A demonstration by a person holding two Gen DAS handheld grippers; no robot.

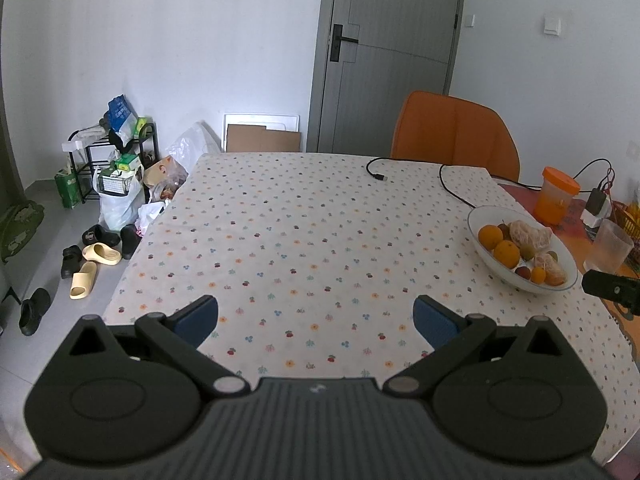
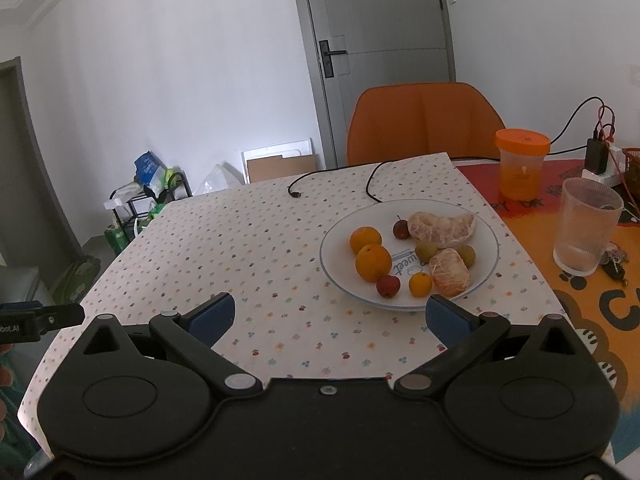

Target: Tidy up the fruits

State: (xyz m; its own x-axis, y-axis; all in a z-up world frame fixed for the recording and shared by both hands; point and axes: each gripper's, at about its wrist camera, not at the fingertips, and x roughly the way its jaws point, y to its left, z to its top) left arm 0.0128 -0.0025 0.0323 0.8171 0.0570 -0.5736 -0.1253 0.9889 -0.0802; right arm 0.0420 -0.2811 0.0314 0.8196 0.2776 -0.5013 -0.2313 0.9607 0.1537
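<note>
Fruits (image 2: pixel 416 252) lie in a white plate (image 2: pixel 348 280) on the right of the flowered tablecloth (image 2: pixel 256 248). Nearest, the left gripper (image 1: pixel 316 320) and right gripper (image 2: pixel 330 318) both hover spread wide, holding nothing. Farther right stand a ribbed glass (image 2: pixel 586 232) and an orange-lidded jar (image 2: pixel 520 164).

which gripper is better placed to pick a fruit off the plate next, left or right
Right. The right gripper is open just in front of the plate, with the fruit straight ahead. The left gripper, also open, faces bare tablecloth; there the plate sits far off to its right.
</note>
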